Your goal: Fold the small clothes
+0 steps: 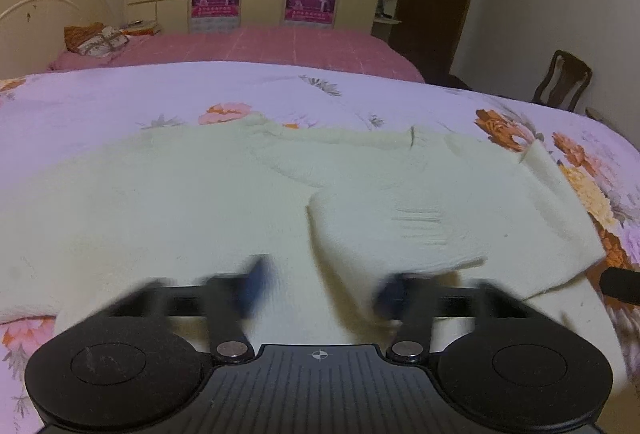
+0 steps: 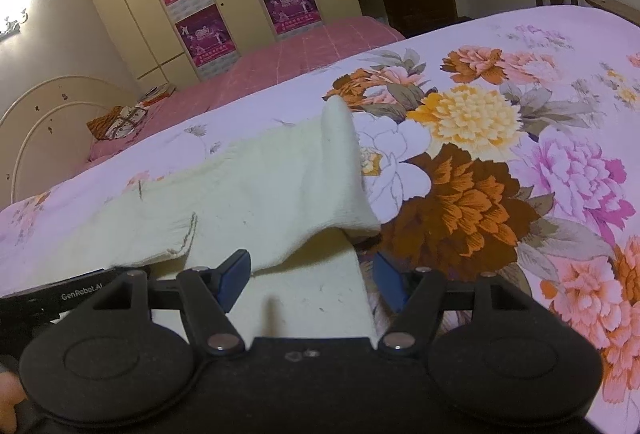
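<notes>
Cream garment (image 1: 160,202) lies crosswise on bedspread (image 2: 520,154); left gripper (image 1: 320,290), right gripper (image 2: 308,274) agape astride cloth, ungripped.

Right hand-held gripper (image 2: 310,280) jaws apart, straddling the near edge of a cream garment (image 2: 256,186). Garment lies on floral bedspread (image 2: 520,162); one corner folded over, peaked.
</notes>
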A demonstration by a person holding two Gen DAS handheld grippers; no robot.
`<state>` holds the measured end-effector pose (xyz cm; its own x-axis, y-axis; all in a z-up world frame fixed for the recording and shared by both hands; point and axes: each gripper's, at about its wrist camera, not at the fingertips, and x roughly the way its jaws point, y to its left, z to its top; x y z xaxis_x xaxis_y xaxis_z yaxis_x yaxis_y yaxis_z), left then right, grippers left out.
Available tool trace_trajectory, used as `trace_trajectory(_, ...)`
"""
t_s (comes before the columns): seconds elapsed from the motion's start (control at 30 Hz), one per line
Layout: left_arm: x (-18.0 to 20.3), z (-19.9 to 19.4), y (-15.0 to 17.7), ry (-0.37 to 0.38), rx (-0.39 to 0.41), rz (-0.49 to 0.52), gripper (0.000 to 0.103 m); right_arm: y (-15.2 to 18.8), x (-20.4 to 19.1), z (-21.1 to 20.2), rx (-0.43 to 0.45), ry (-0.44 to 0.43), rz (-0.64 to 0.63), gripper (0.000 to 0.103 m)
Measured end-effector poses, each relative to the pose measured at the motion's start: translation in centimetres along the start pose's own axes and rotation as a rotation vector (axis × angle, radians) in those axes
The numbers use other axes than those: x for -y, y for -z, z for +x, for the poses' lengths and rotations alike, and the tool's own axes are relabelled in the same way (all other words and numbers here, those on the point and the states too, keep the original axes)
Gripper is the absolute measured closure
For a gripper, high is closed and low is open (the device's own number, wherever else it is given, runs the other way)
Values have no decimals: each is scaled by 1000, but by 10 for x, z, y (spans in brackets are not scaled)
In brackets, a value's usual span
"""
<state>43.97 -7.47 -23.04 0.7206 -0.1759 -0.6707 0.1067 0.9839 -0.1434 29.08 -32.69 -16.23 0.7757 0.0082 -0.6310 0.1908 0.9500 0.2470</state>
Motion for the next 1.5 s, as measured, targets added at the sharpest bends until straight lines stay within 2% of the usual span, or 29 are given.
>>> trace_trajectory(0.03,0,0,0,6,1,-7,70,0,0,0,0,2,1,36)
trace_trajectory(0.1,1,-1,-2,23,2,-31,89,0,0,0,2,8,1,36)
trace_trajectory(0.17,-1,-5,-2,39,23,-58,99,0,0,1,1,17,-2,36)
trace_trajectory(0.33,-27,-26,-13,57,128,-184,99,-3,-1,9,2,75,-44,36)
trace_trajectory(0.43,-53,-29,-19,54,123,-264,99,-7,0,19,-5,100,-69,36)
trace_trajectory(0.53,-72,-33,-20,22,134,-292,99,-6,-4,31,-27,117,-112,37)
trace_trajectory(0.67,-84,-32,-19,-1,140,-307,99,-5,-13,46,-36,112,-168,51)
trace_trajectory(0.73,-87,-29,-14,-11,130,-306,99,-8,-14,50,-40,78,-149,58)
trace_trajectory(0.8,-93,-19,-9,-10,85,-327,99,-14,-13,54,-47,32,-107,64)
trace_trajectory(0.87,-101,-14,-3,-14,75,-378,99,-16,-11,58,-66,10,-84,85)
trace_trajectory(0.93,-112,-16,1,-5,78,-434,99,-16,-4,57,-57,42,-72,96)
trace_trajectory(1.03,-116,-14,5,-5,67,-463,99,-15,20,51,-46,30,45,96)
trace_trajectory(1.23,-133,-19,23,-27,49,-548,98,-6,25,44,-31,56,91,98)
trace_trajectory(1.3,-135,-29,24,-51,69,-525,98,-8,24,40,-49,63,57,97)
trace_trajectory(1.37,-135,-45,22,-64,120,-512,98,-10,26,27,-43,63,50,82)
trace_trajectory(1.47,-130,-60,13,-82,190,-462,98,-20,31,10,6,46,66,74)
trace_trajectory(1.5,-127,-60,9,-77,193,-452,98,-25,32,12,9,32,73,68)
